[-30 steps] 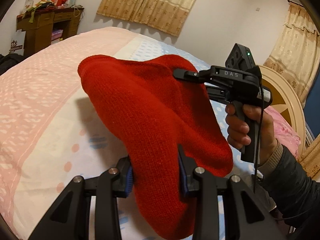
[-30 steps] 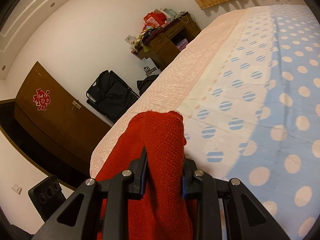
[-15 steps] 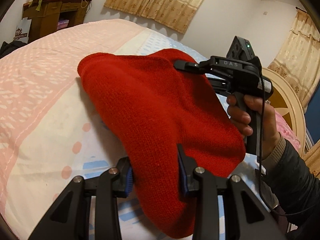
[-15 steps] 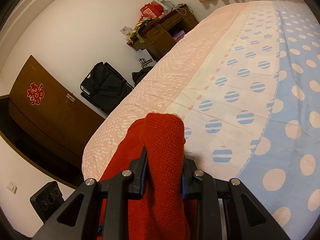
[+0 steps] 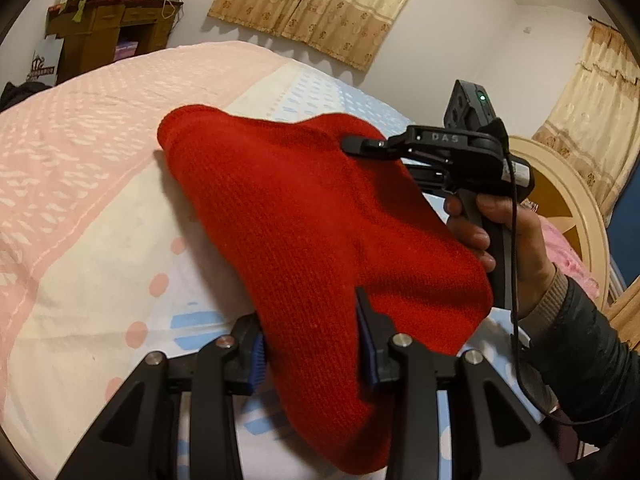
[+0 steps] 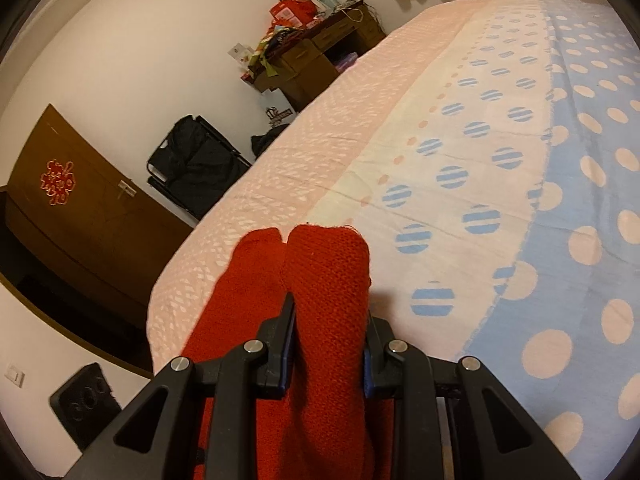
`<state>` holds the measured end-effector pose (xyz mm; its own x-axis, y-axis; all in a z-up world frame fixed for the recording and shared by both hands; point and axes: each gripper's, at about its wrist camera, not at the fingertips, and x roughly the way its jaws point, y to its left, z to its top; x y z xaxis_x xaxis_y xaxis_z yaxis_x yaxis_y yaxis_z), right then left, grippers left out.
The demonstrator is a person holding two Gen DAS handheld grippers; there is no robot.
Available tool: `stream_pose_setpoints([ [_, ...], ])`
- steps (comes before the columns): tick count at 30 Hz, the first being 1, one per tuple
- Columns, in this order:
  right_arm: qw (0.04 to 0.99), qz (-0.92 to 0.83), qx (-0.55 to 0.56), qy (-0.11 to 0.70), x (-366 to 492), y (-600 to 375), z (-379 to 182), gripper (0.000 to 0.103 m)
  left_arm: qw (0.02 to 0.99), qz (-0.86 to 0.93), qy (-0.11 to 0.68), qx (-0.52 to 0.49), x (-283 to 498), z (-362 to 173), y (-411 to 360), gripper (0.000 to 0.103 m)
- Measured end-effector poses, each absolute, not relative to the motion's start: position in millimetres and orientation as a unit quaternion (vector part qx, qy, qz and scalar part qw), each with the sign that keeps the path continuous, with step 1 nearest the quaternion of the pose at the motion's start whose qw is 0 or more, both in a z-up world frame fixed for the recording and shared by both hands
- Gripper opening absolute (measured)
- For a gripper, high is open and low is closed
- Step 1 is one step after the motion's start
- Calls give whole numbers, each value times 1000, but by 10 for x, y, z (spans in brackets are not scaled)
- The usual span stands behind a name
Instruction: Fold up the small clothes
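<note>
Red, coarse-ribbed knit made up the small garment (image 5: 312,216), a thick, soft piece stretched in a rough triangle above the bed (image 5: 80,208), one rounded corner hanging out towards the pink side of the cover. A second earlier it had been held higher; since then it had sunk nearer the cotton bedspread, whose pink flecks, cream band and blue dotted field lay smooth beneath it, and in the right wrist view a second fold of knit had come up beside the first. The left gripper (image 5: 310,344) had its blue-padded jaws part-way apart and pinched on the garment's lower edge. The right gripper (image 6: 328,340), in a person's hand (image 5: 508,240), gripped the far corner, its jaws narrowly spread around a bunched fold of the wool.
</note>
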<state>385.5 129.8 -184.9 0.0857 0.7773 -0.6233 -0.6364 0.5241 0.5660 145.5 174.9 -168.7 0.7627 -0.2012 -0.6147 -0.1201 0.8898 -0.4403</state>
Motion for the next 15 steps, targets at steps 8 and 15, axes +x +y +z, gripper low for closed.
stream_pose_setpoints([
  [8,740,465,60,483,3879,1307,-1951,27,912,-14,346,-218,1418,-1557,1712,40],
  [15,766,438,70,464,3815,1009,-1796,35,923,31,329,-197,1264,-1351,1792,55],
])
